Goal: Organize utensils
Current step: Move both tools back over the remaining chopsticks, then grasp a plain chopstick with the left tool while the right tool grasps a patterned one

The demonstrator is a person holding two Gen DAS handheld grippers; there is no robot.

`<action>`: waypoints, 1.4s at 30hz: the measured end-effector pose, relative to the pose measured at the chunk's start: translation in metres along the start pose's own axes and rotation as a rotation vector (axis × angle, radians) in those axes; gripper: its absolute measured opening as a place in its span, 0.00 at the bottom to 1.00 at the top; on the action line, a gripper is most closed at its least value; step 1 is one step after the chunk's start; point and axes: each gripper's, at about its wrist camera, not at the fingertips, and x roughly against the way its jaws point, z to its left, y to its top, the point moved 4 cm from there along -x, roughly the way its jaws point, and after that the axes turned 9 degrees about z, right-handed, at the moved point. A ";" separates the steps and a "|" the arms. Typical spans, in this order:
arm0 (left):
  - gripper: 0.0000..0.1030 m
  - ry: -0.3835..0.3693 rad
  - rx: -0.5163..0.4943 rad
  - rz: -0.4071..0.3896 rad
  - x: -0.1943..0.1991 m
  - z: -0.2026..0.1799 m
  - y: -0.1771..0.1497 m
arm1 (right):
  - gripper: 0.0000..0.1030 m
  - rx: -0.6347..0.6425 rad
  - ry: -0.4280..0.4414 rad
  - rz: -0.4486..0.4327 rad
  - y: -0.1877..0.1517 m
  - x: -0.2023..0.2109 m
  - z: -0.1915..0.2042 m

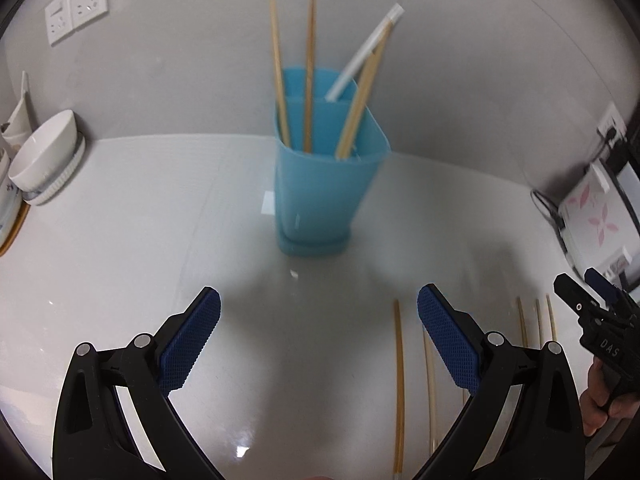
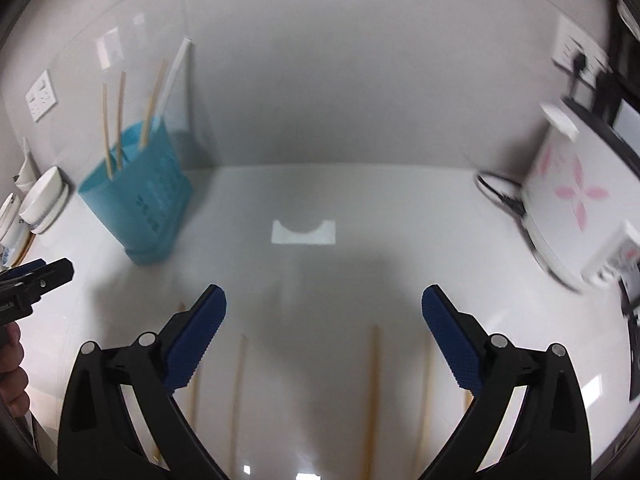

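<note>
At twelve o'clock the blue holder [image 1: 324, 184] contains four chopsticks [image 1: 308, 76] and a white straw [image 1: 362, 56]; both grippers' fingers gape wide, empty.

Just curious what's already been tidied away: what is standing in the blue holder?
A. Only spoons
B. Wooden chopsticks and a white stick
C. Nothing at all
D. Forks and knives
B: the blue holder has several wooden chopsticks standing upright or leaning in it, with a white stick leaning beside them.

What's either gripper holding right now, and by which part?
Nothing. Left gripper and right gripper are both open and empty; loose chopsticks lie on the counter.
</note>
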 end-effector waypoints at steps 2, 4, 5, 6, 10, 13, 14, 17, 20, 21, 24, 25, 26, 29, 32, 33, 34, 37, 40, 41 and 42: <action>0.94 0.002 -0.015 0.026 -0.006 -0.009 -0.010 | 0.92 -0.020 -0.020 0.030 -0.016 -0.002 -0.018; 0.94 0.008 -0.031 0.051 -0.013 -0.016 -0.020 | 0.92 -0.029 -0.042 0.054 -0.030 -0.002 -0.032; 0.94 0.010 -0.040 0.064 -0.015 -0.019 -0.024 | 0.92 -0.034 -0.049 0.063 -0.035 -0.002 -0.038; 0.94 0.014 -0.051 0.081 -0.020 -0.024 -0.030 | 0.92 -0.040 -0.053 0.075 -0.042 -0.002 -0.044; 0.94 0.019 -0.066 0.136 -0.035 -0.034 -0.050 | 0.92 -0.057 -0.069 0.122 -0.064 -0.005 -0.058; 0.94 0.028 -0.079 0.177 -0.046 -0.041 -0.065 | 0.91 -0.061 -0.081 0.157 -0.074 -0.011 -0.058; 0.94 0.029 -0.081 0.187 -0.049 -0.043 -0.069 | 0.91 -0.064 -0.083 0.168 -0.077 -0.011 -0.057; 0.94 0.031 -0.087 0.223 -0.056 -0.046 -0.082 | 0.86 -0.071 -0.095 0.210 -0.091 -0.016 -0.061; 0.94 0.035 -0.096 0.251 -0.059 -0.045 -0.092 | 0.84 -0.087 -0.099 0.241 -0.103 -0.018 -0.067; 0.94 0.040 -0.101 0.257 -0.060 -0.046 -0.095 | 0.83 -0.091 -0.098 0.252 -0.107 -0.019 -0.068; 0.94 0.059 -0.107 0.283 -0.066 -0.048 -0.101 | 0.80 -0.095 -0.087 0.293 -0.116 -0.024 -0.071; 0.94 0.062 -0.103 0.296 -0.069 -0.048 -0.103 | 0.79 -0.097 -0.084 0.299 -0.119 -0.025 -0.073; 0.94 0.060 -0.101 0.306 -0.070 -0.049 -0.105 | 0.78 -0.097 -0.082 0.306 -0.121 -0.026 -0.073; 0.94 0.069 -0.112 0.318 -0.074 -0.053 -0.108 | 0.71 -0.093 -0.079 0.329 -0.125 -0.029 -0.072; 0.93 0.079 -0.115 0.333 -0.077 -0.055 -0.109 | 0.61 -0.095 -0.075 0.360 -0.127 -0.035 -0.074; 0.93 0.089 -0.115 0.339 -0.078 -0.056 -0.110 | 0.58 -0.094 -0.071 0.374 -0.128 -0.037 -0.074; 0.92 0.101 -0.111 0.352 -0.080 -0.054 -0.110 | 0.56 -0.094 -0.070 0.384 -0.128 -0.037 -0.073; 0.86 0.098 -0.094 0.379 -0.084 -0.051 -0.110 | 0.47 -0.085 -0.066 0.414 -0.129 -0.039 -0.070; 0.81 0.103 -0.108 0.382 -0.084 -0.053 -0.109 | 0.40 -0.075 -0.063 0.435 -0.126 -0.040 -0.067; 0.78 0.102 -0.111 0.384 -0.083 -0.053 -0.109 | 0.38 -0.072 -0.059 0.442 -0.126 -0.040 -0.066; 0.76 0.102 -0.112 0.388 -0.083 -0.054 -0.108 | 0.34 -0.070 -0.059 0.448 -0.125 -0.040 -0.064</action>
